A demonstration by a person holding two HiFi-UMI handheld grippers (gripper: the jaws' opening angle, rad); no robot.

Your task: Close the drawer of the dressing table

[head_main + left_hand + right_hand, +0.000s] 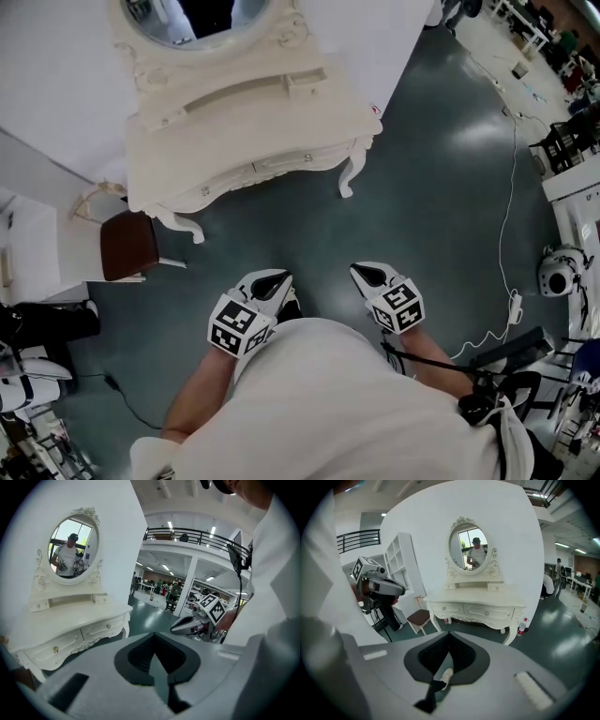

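— Where do we stand with the drawer [486, 612]?

— As far as we can see, it is shut. Both drawer fronts sit flush in the front of the desk [234, 141], and neither tool view shows a gap or shadow along them. We judge the closing done, with nothing left that these views show.

— And where is the desk?

— At the far side, against the white wall [56, 56], with its oval mirror [192, 19] above it. A brown-seated stool [129, 246] stands just beside its left end. Bare dark floor [422, 169] lies between the desk and us.

— Our hands?

— We hold them near the body, well apart from the desk. The left tool [272, 281] and the right tool [370, 274] sit side by side, near each other but not touching. Both point toward the desk and tilt downward.

— The jaws?

— Together on both tools, tips meeting, nothing held. Below the right one we see only floor and a shoe [446, 677].
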